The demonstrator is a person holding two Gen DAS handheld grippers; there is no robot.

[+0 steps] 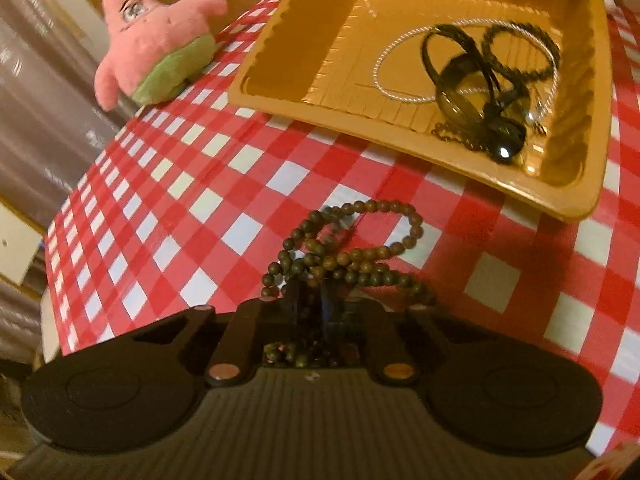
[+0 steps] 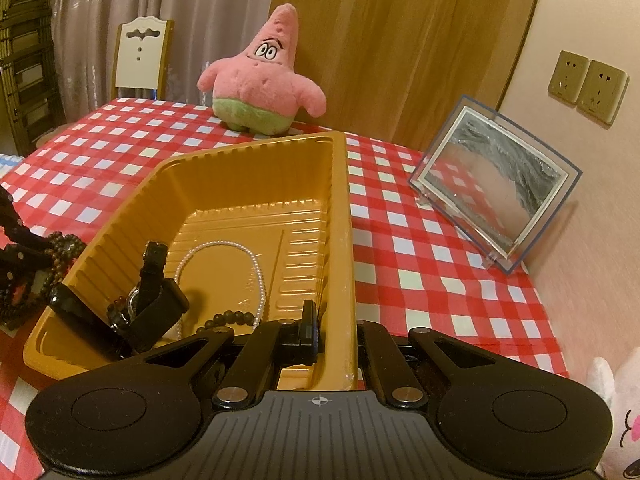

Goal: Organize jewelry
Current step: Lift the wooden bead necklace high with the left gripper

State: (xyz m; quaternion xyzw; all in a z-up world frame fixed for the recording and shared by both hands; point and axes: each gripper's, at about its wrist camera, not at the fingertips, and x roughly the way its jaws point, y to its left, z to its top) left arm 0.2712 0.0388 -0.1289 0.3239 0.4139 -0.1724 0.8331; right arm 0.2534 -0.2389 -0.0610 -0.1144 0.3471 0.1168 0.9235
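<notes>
A gold plastic tray (image 1: 280,76) (image 2: 340,240) sits on the red checked tablecloth. It holds a white pearl necklace (image 2: 224,246) (image 1: 384,56), a black watch (image 2: 152,292) (image 1: 456,76) and a dark bead bracelet (image 1: 520,52) (image 2: 228,318). My left gripper (image 1: 320,296) is shut on a long string of brown-green beads (image 1: 352,248), held just outside the tray's near rim; it shows at the left edge of the right wrist view (image 2: 36,276). My right gripper (image 2: 340,332) is shut on the tray's right rim.
A pink starfish plush (image 2: 264,84) (image 1: 156,40) stands behind the tray. A clear framed picture (image 2: 496,196) leans at the right by the wall. A white plush (image 2: 616,420) lies at the bottom right. A chair (image 2: 140,56) stands behind the table.
</notes>
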